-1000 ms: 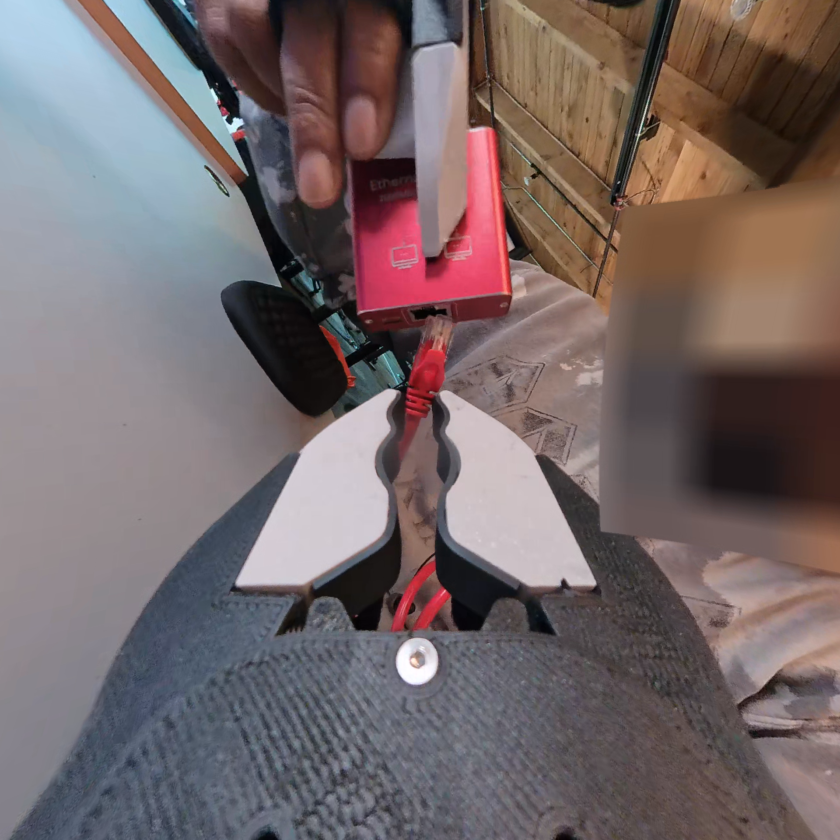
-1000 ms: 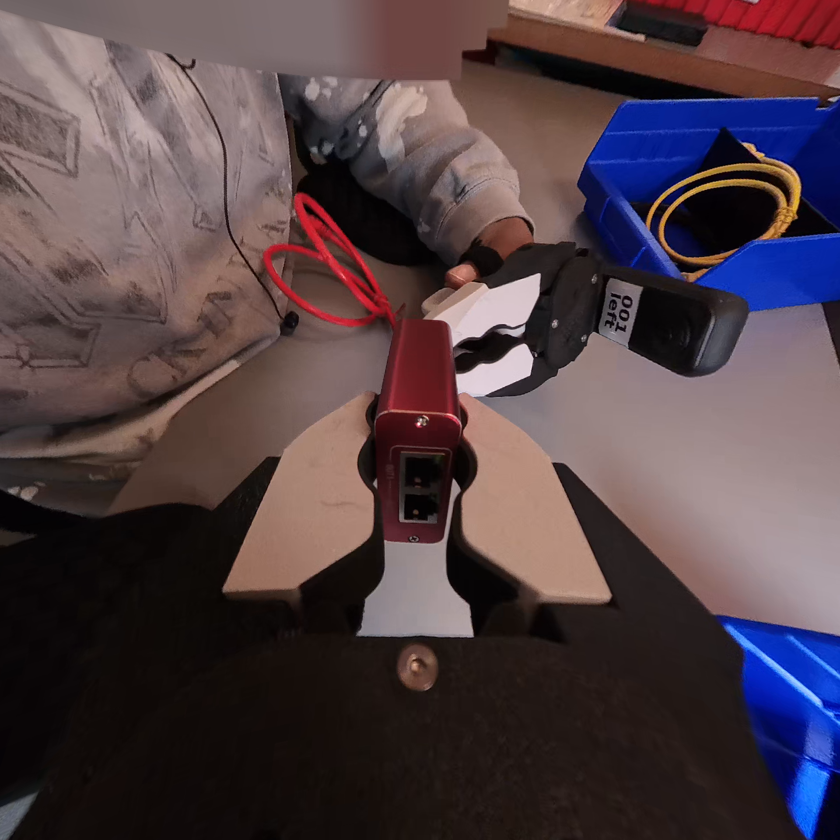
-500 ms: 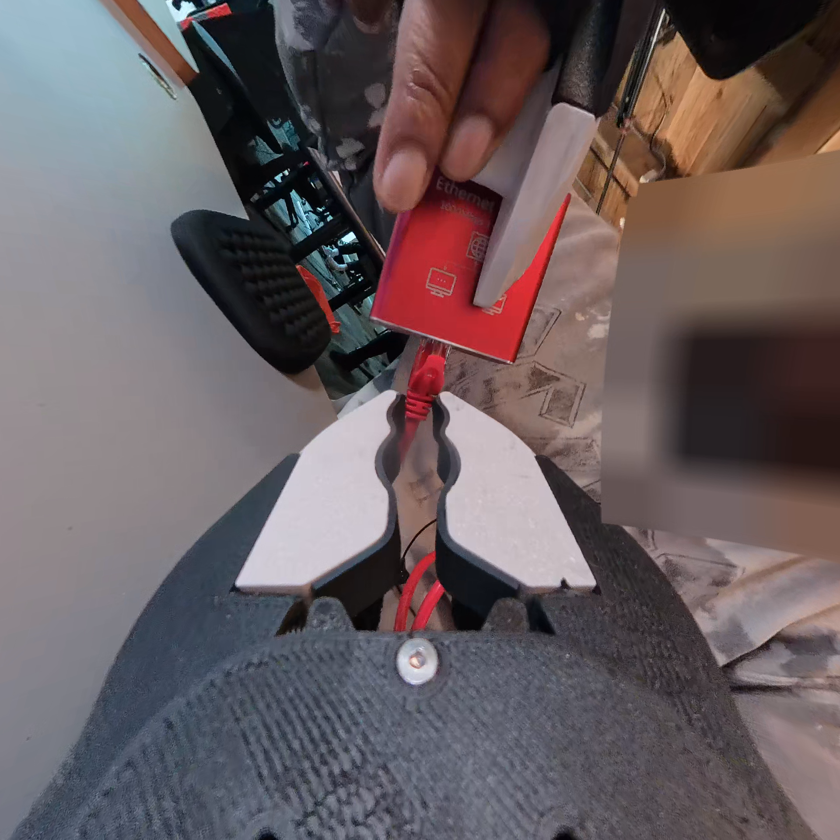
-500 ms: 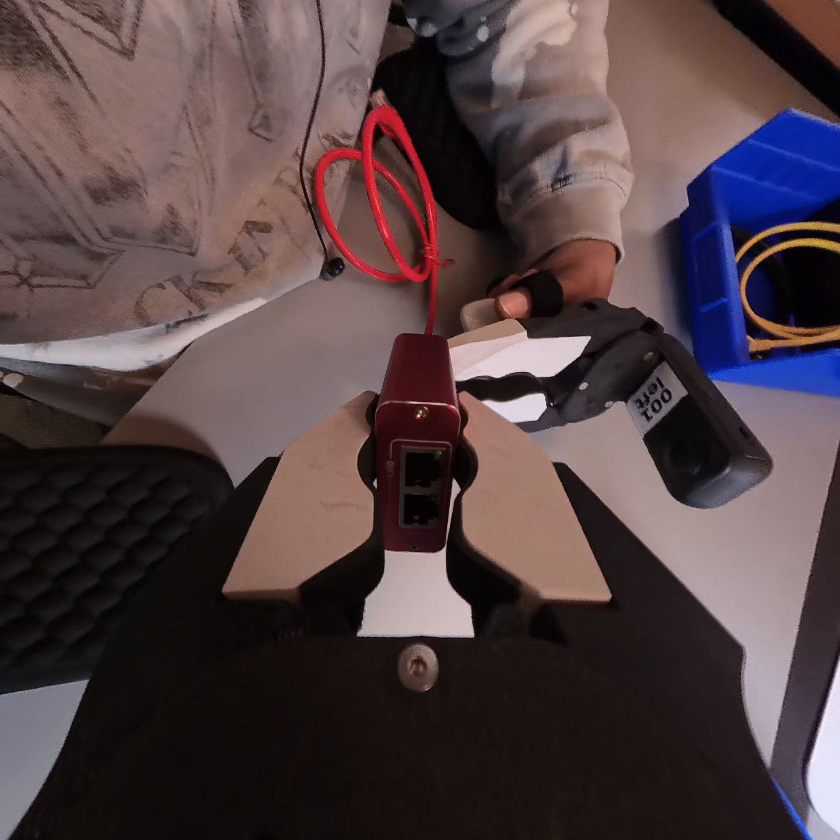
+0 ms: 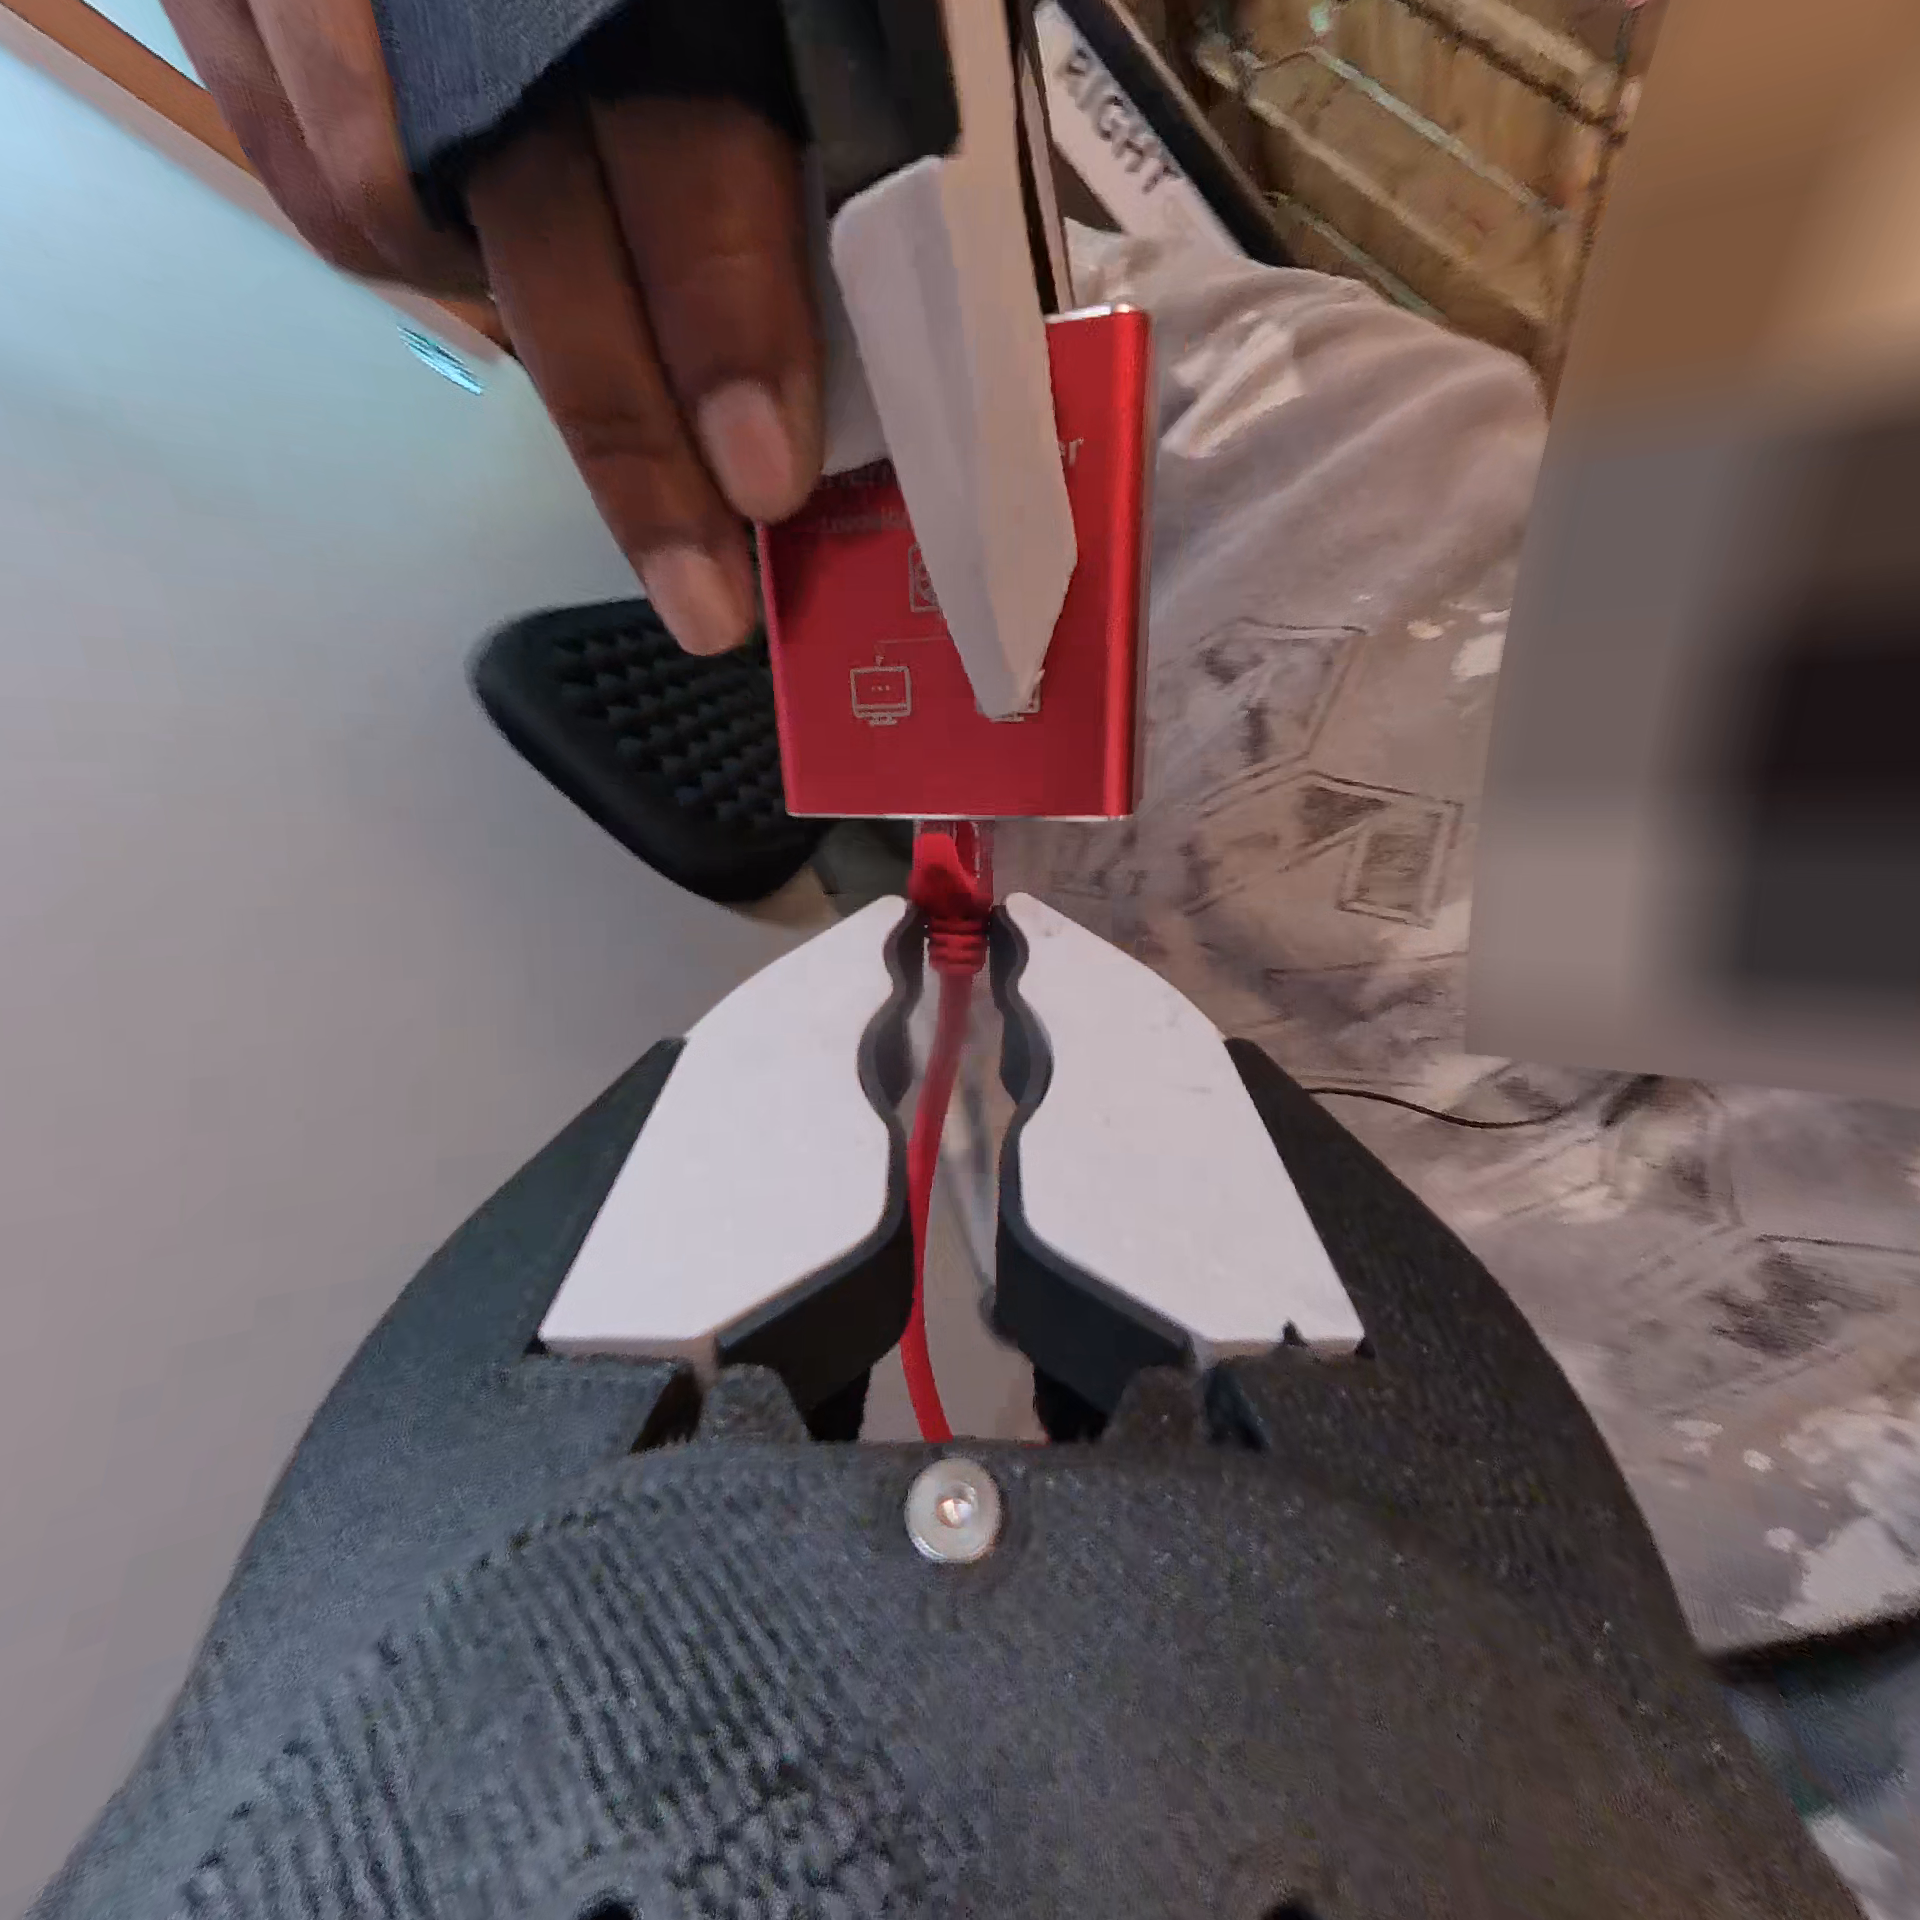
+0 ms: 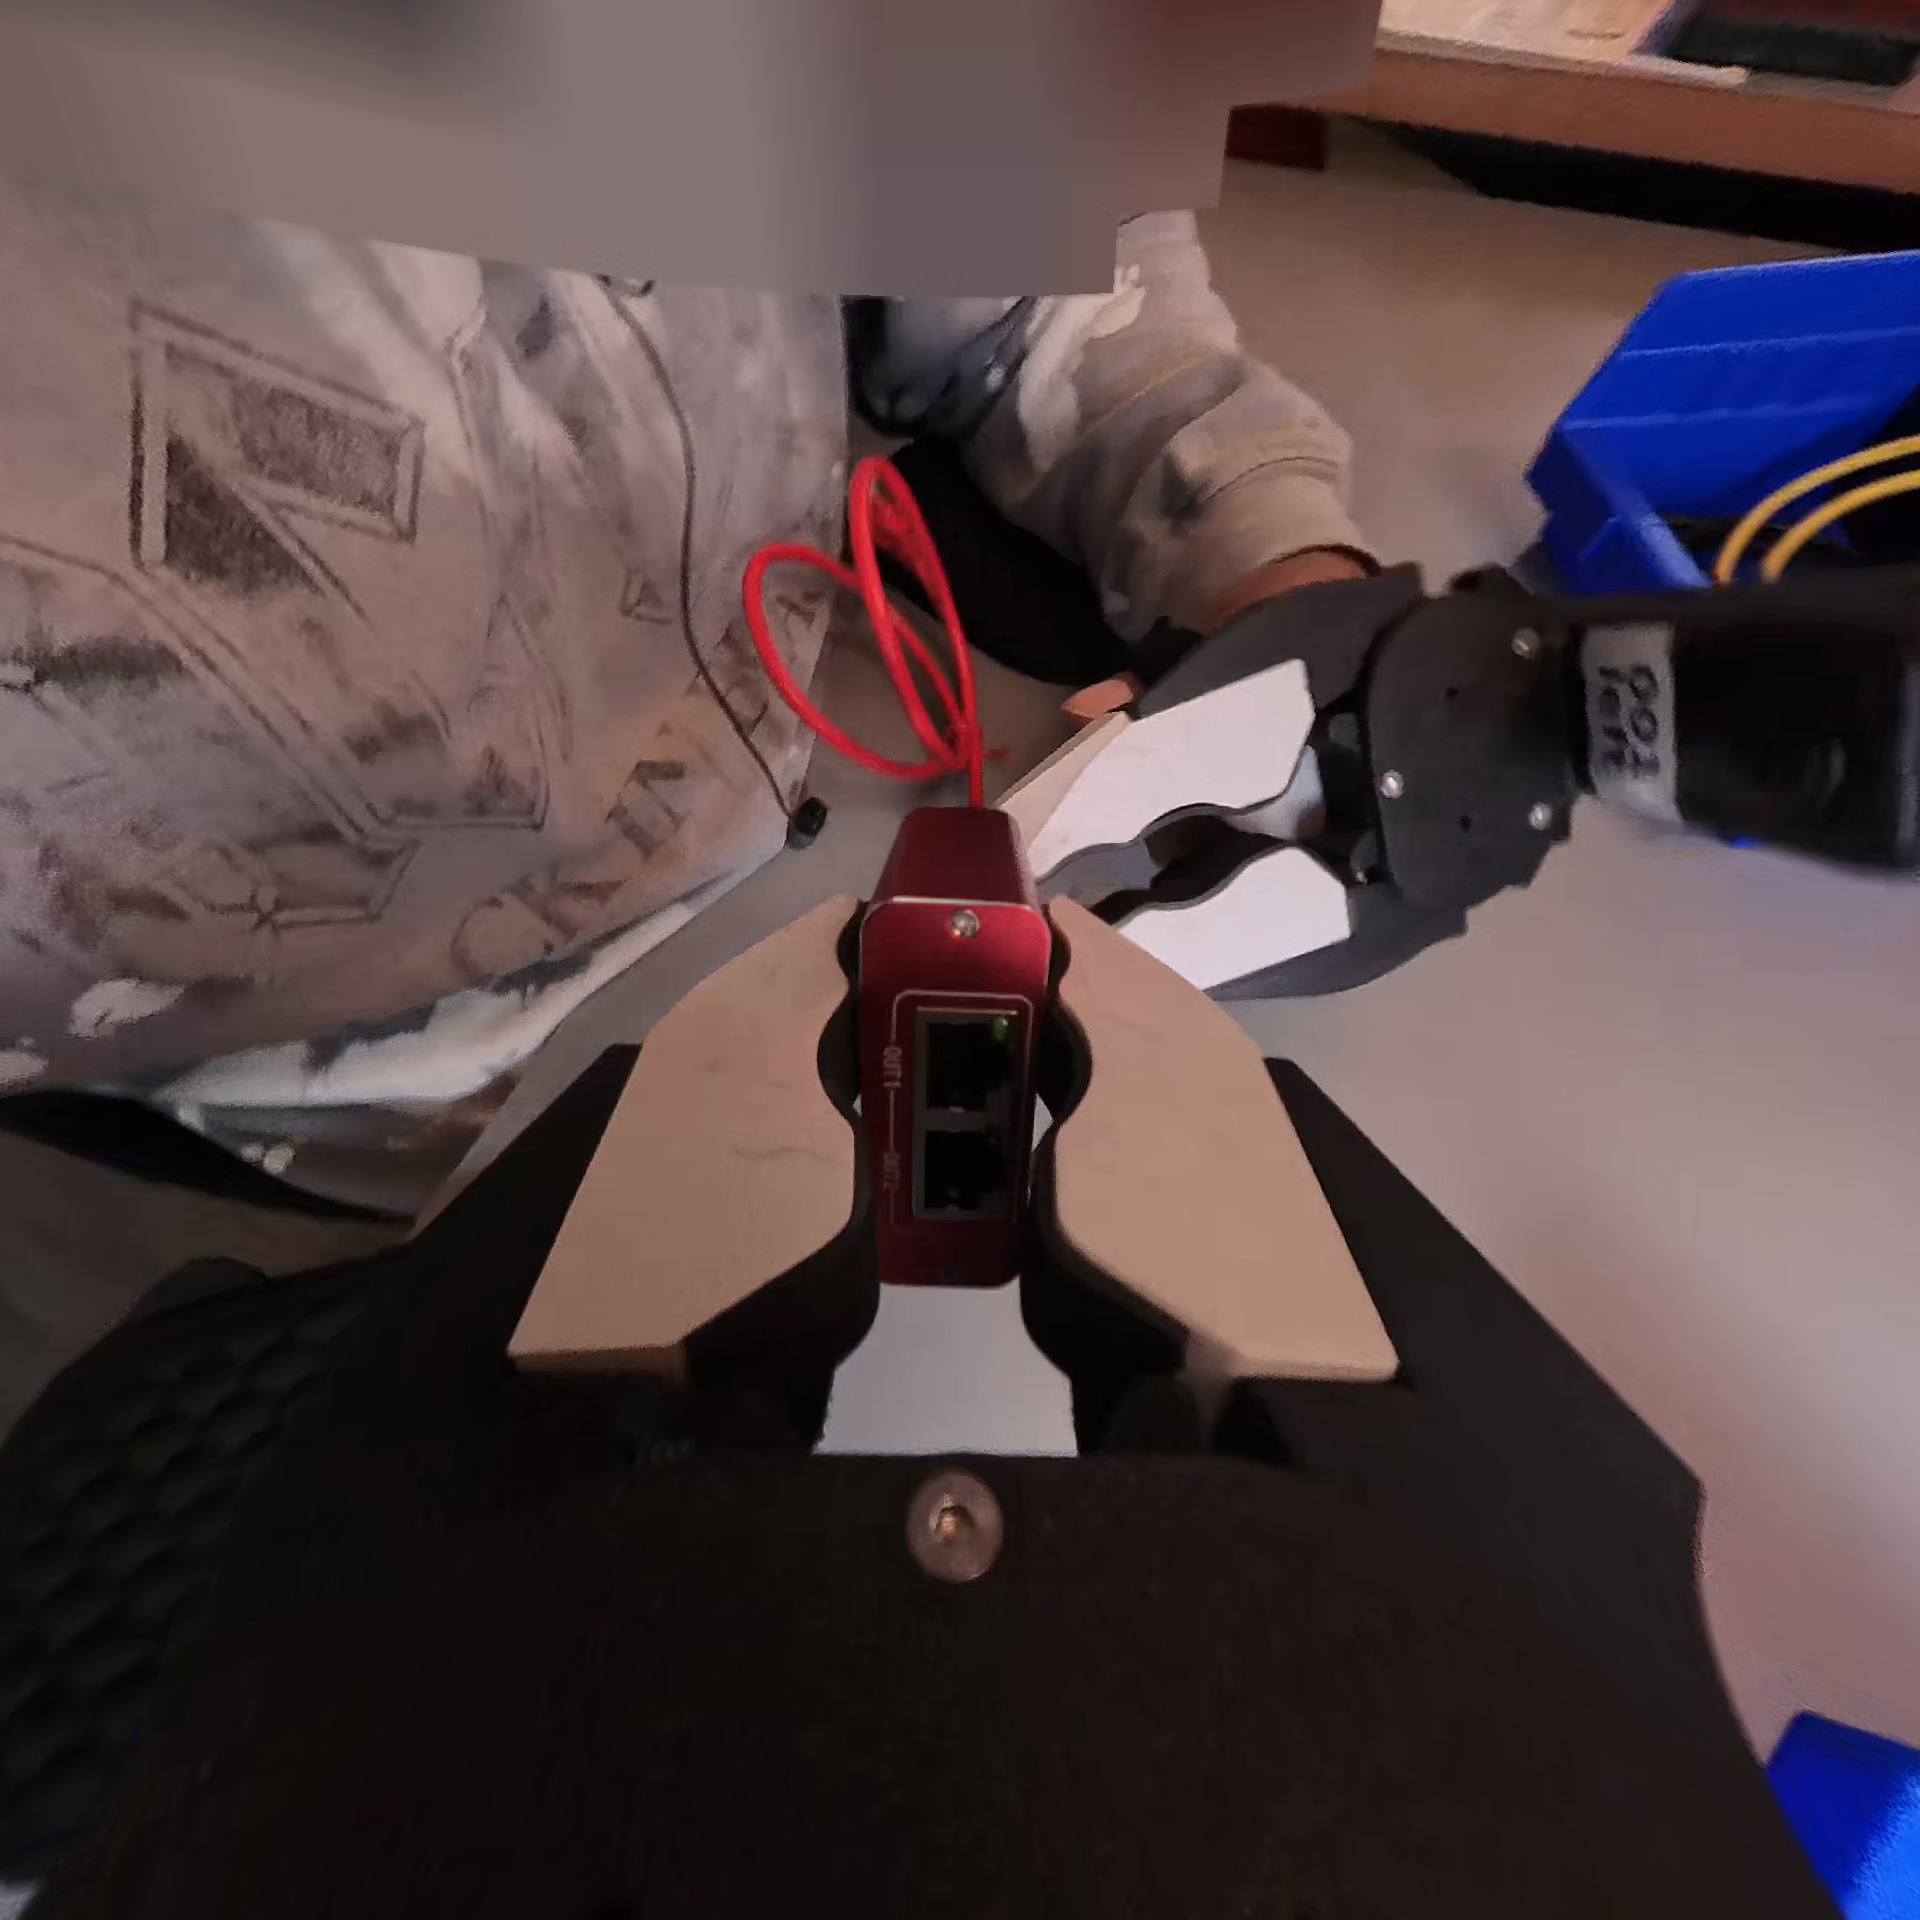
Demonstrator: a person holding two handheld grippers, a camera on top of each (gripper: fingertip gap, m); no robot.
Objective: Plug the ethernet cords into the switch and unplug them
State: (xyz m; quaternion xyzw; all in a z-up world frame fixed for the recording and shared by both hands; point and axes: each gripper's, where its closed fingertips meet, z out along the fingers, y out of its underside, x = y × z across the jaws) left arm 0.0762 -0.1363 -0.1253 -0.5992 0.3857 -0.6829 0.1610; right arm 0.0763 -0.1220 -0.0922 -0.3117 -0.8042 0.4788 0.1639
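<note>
The red metal switch is clamped upright between the fingers of my right gripper, its two empty ports facing the camera. In the left wrist view the switch hangs above with a right finger across its face. My left gripper is shut on the boot of the red ethernet cord, whose plug sits in the port on the switch's lower end. The cord's slack loops behind the switch. The left gripper shows at the switch's far end.
A person's hand and patterned grey sweatshirt are close behind. A blue bin with a yellow cord stands at the right on the grey table. Another blue bin is at the lower right. A black chair arm is at the left.
The plug was just below the switch's port a second ago. It has since moved up into the port. Both grippers kept their grip while the views swung.
</note>
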